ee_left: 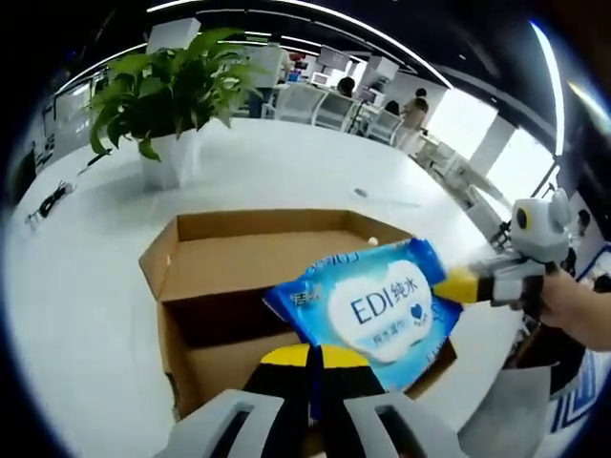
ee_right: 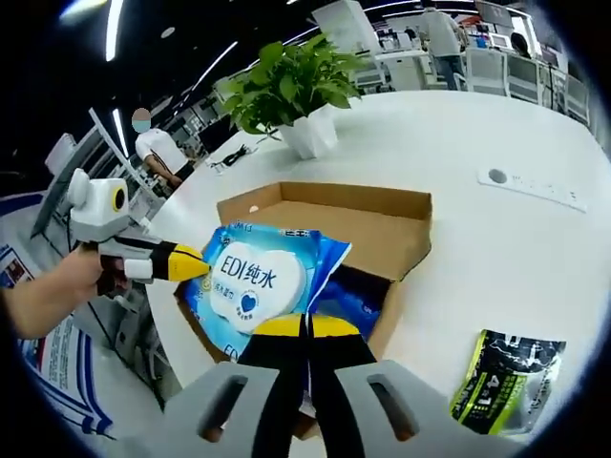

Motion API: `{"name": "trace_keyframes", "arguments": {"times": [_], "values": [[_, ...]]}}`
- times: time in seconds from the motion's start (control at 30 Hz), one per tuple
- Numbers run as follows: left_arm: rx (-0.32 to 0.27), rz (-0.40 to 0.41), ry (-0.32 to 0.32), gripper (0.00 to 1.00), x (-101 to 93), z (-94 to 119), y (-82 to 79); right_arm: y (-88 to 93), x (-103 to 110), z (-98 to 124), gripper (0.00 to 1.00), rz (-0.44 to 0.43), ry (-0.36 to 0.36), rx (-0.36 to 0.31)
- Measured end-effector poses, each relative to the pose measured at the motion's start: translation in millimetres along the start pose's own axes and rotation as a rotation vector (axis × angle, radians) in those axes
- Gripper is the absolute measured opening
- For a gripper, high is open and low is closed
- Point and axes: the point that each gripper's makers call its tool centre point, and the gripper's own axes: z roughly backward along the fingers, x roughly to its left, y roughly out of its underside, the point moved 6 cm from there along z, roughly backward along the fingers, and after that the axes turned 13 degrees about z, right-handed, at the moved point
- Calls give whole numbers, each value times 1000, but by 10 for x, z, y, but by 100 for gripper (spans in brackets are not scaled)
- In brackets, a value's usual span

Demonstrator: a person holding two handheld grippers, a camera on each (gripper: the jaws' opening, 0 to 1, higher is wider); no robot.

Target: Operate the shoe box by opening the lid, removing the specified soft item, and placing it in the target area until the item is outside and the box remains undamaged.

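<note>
The blue wipes pack is up in the air over the open shoe box. Both grippers hold it. In the left gripper view, the left gripper has its yellow tips pressed tight on the pack's edge at 6 o'clock. The right gripper comes in from 3 o'clock and pinches the pack's other side, with a hand behind it.

In the right gripper view, the pack has a white label with blue writing. The right gripper pinches it from 6 o'clock, and the left gripper bites it from 9 o'clock.

The box is brown card, with its lid folded back flat on the white table.

A green plant in a white pot stands at 12 o'clock past the box. A dark packet lies on the table at 4 o'clock, apart from the box.
</note>
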Motion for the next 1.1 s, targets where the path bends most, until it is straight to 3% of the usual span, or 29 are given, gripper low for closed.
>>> {"name": "trace_keyframes", "arguments": {"times": [0.33,0.7,1.1], "values": [[3,-32,23,0,-299,-63,-32,105,-133,360,0,-11,27,-21],[15,-56,67,0,-870,-244,19,274,-448,743,0,-37,71,-34],[43,-88,99,0,-1317,-507,64,499,-783,1134,0,-68,111,-39]]}}
